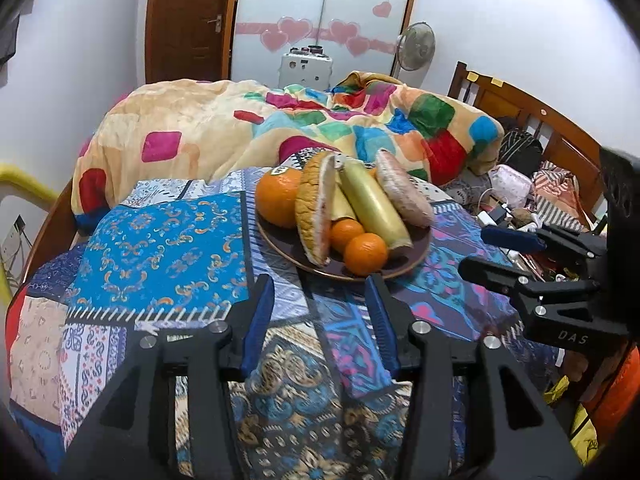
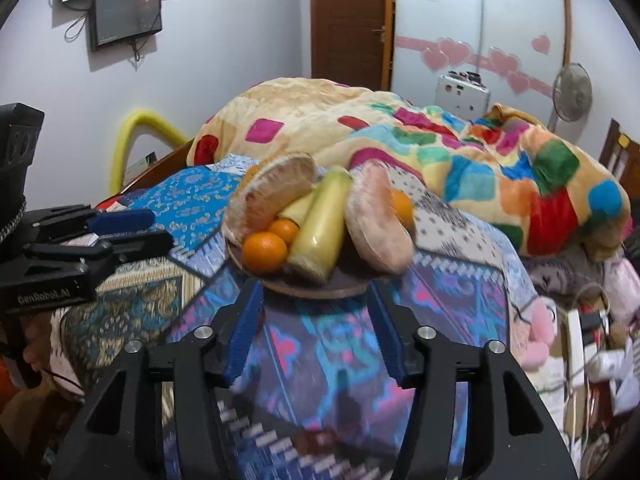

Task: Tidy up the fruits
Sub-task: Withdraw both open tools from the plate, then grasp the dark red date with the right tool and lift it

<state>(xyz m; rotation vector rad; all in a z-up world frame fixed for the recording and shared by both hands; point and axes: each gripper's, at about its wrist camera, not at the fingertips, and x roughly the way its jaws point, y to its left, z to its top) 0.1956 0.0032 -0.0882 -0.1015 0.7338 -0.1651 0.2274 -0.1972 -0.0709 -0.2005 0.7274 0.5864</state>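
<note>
You can read "DAS" in pale letters on the black body of the right gripper [image 1: 516, 258] as your left camera sees it, and "GenRobot.AI" on the black side of the left gripper [image 2: 136, 232] from your right camera

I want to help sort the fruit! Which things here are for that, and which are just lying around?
For the job:
oranges
bananas
pomelo pieces
plate
left gripper
right gripper

Just lying around:
blanket
fan
cables
</note>
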